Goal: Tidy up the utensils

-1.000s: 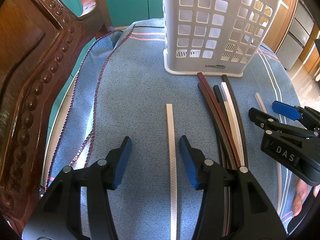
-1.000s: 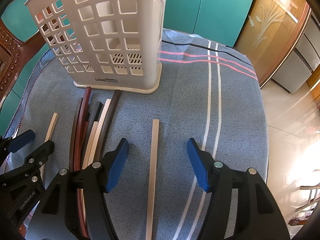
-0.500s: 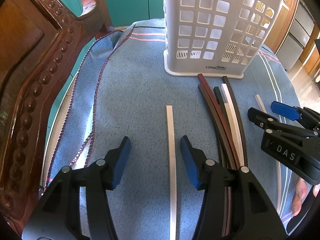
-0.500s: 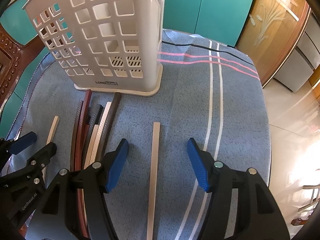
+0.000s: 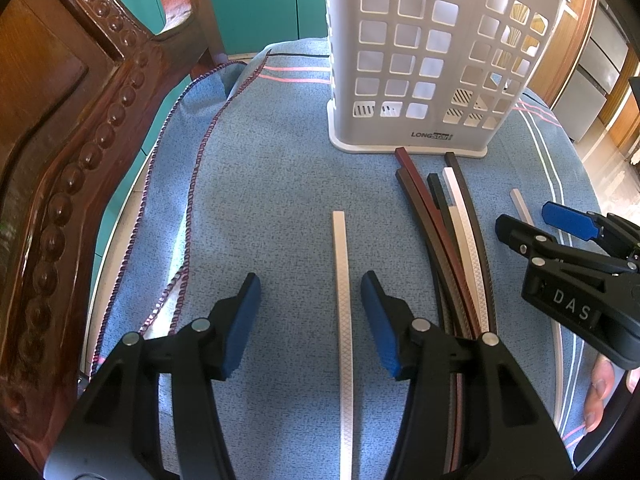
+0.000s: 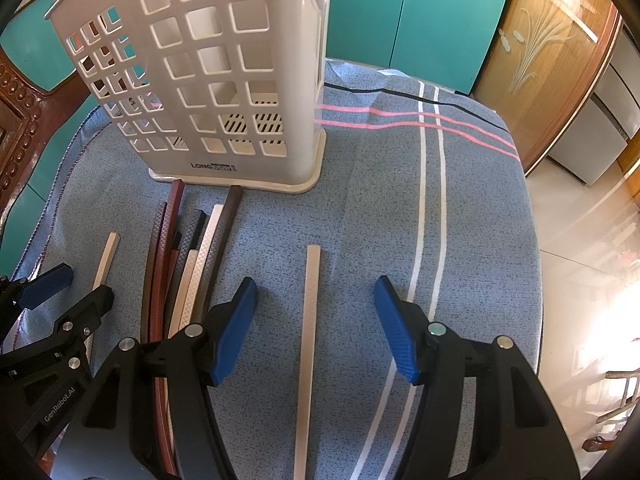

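A white slotted utensil basket stands upright at the back of the blue cloth; it also shows in the right wrist view. A bundle of brown, black and white sticks lies in front of it, also in the right wrist view. My left gripper is open, straddling a single white stick. My right gripper is open, straddling a single beige stick. Each gripper shows at the edge of the other's view, the right and the left.
A carved wooden chair back rises along the left side. The blue striped cloth covers the surface and drops off at the right above a tiled floor. Teal cabinet doors stand behind.
Both grippers have drawn back slightly; the basket and sticks sit a little farther away. Both stay open and nothing was grasped.
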A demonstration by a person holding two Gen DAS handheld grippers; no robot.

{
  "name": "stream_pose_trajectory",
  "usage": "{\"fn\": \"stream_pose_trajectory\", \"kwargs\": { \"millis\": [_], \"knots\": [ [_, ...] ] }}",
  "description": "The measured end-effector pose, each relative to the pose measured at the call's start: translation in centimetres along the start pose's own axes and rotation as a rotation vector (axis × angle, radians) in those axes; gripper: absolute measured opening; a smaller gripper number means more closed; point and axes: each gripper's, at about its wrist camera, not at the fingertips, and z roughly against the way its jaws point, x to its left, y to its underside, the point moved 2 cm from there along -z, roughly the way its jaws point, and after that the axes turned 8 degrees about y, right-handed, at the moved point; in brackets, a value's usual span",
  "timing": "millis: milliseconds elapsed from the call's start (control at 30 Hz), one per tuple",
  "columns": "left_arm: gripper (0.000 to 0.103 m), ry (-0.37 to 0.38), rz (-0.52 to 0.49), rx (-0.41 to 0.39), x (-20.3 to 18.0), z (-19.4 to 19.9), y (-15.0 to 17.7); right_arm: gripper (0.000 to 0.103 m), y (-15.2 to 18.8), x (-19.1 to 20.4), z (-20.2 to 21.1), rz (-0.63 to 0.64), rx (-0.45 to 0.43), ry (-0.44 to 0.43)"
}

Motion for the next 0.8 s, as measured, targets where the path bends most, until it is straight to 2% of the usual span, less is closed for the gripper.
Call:
{"fn": "stream_pose_trajectory", "kwargs": {
  "millis": [800],
  "knots": [
    [0.054, -0.002, -0.002, -0.003, -0.11, -0.08, -0.01, 0.061, -0.03, -0.05, -0.04, 0.0, -0.004, 0.002]
  ]
}}
